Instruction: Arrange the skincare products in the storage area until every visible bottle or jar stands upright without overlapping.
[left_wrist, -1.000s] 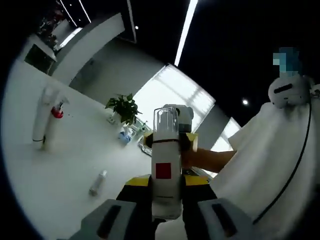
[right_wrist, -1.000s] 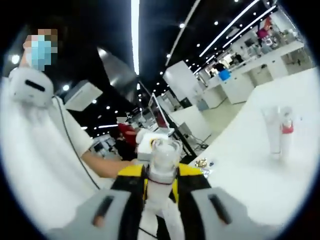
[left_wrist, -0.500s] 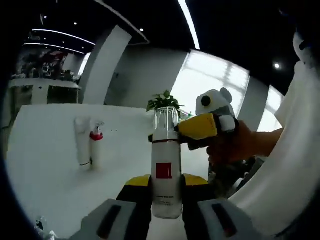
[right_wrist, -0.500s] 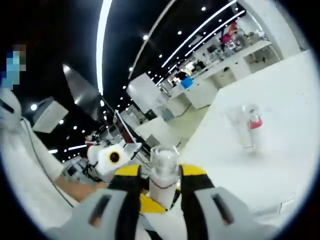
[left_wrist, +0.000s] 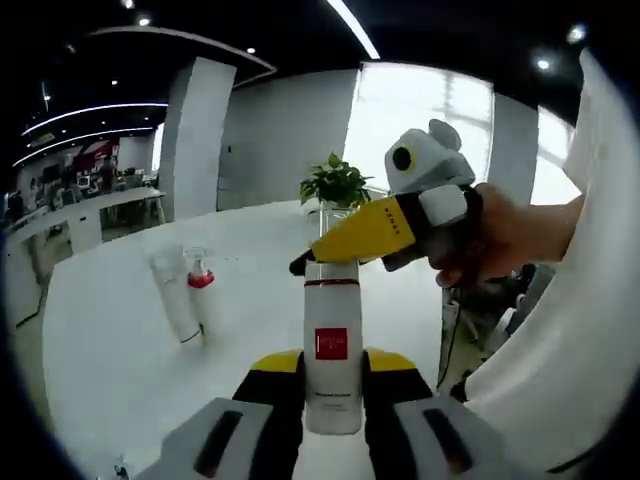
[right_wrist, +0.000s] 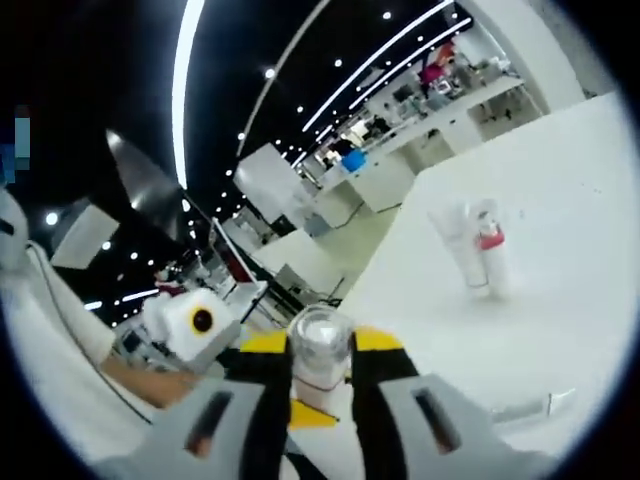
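In the left gripper view, the left gripper (left_wrist: 333, 385) pinches a white bottle with a red square label (left_wrist: 332, 360) between its yellow-and-black jaws, gripping the lower body so the bottle stands upright and rises straight out of the claw. Its clear cap is met near the top by the right gripper (left_wrist: 352, 238), which comes in from the right of that view, held in a person's hand (left_wrist: 500, 240); its yellow jaws close around the cap. In the right gripper view, the right gripper (right_wrist: 320, 375) has that clear cap (right_wrist: 320, 345) clamped between its own jaws, seen end-on, with the left gripper's body (right_wrist: 195, 325) to the left below it. On the white table (left_wrist: 110, 370), well apart from the held bottle, two more products stand upright just beside each other: a white tube (left_wrist: 175, 310) and a spray bottle with a red collar (left_wrist: 203, 300). A potted plant (left_wrist: 336, 185) sits at the table's far edge.
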